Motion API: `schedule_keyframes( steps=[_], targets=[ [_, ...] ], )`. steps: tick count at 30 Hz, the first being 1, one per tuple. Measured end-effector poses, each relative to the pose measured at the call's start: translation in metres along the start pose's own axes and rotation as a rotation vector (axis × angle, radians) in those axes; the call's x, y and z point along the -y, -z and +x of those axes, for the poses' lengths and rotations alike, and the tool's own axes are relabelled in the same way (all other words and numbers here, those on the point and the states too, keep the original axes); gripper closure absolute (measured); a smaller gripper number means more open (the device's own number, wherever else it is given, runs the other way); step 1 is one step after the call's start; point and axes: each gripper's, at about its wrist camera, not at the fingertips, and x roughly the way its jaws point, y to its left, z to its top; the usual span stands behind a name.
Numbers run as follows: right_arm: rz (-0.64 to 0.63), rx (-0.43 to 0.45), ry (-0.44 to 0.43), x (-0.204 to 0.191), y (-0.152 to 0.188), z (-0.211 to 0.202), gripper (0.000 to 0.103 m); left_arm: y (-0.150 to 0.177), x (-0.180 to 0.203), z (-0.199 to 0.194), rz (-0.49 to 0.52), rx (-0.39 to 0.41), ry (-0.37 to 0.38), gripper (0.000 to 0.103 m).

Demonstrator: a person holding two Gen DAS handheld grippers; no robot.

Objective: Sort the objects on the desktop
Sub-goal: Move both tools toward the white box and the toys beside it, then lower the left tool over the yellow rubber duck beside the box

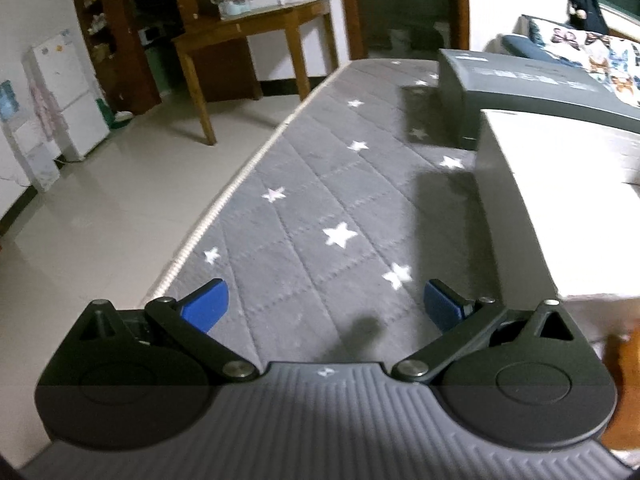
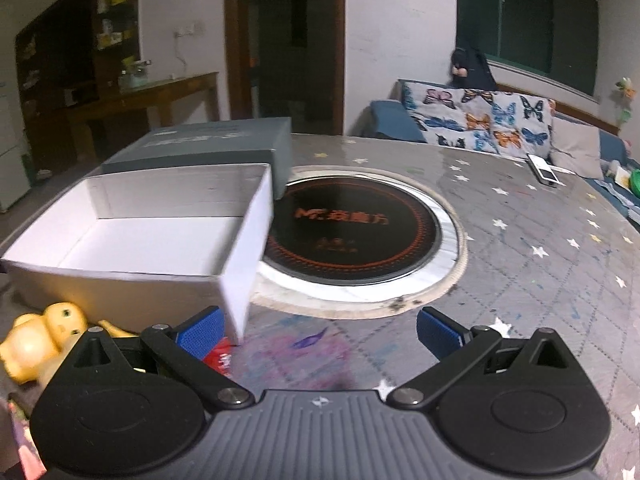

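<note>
Hovering over desk [image 2: 520, 280], both grippers, left [image 1: 324, 306] and right [image 2: 318, 330], jaws spread, empty. Risk: right gripper knocking white box [image 2: 140, 240] corner, shoving yellow duck toy [image 2: 40, 340] off desk edge.

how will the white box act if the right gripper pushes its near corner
The white box looks empty, open-topped and thin-walled, so it is probably light and would slide or swivel on the quilted cover rather than tip. Its walls may flex if pinched. The grey lid close behind it could block it.

You have a wooden table [image 1: 256, 28] at the upper middle of the left view, with a white fridge [image 1: 66, 96] at far left. In the right view, a butterfly-print cushion [image 2: 480, 118] sits upper right, and a black round cooktop [image 2: 352, 236] lies at centre.
</note>
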Motion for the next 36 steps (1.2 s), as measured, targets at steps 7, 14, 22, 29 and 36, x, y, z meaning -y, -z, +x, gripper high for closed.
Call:
schedule_keyframes(
  steps=[7, 14, 22, 29, 36],
  targets=[
    [-0.040, 0.006, -0.044, -0.017, 0.003, -0.013, 0.000, 0.007, 0.012, -0.013, 0.034, -0.047, 0.073, 0.000],
    [-0.072, 0.008, -0.093, -0.031, 0.001, -0.021, 0.000, 0.008, 0.026, -0.028, 0.059, -0.041, 0.161, 0.000],
    [-0.115, -0.010, -0.159, -0.041, 0.002, -0.026, 0.000, 0.009, 0.035, -0.036, 0.075, -0.047, 0.231, 0.000],
    [-0.161, -0.025, -0.204, -0.056, 0.010, -0.028, 0.000, 0.006, 0.041, -0.040, 0.087, -0.062, 0.289, 0.000],
    [-0.173, -0.036, -0.247, -0.060, 0.013, -0.029, 0.000, 0.005, 0.055, -0.044, 0.138, -0.053, 0.306, 0.000]
  ],
)
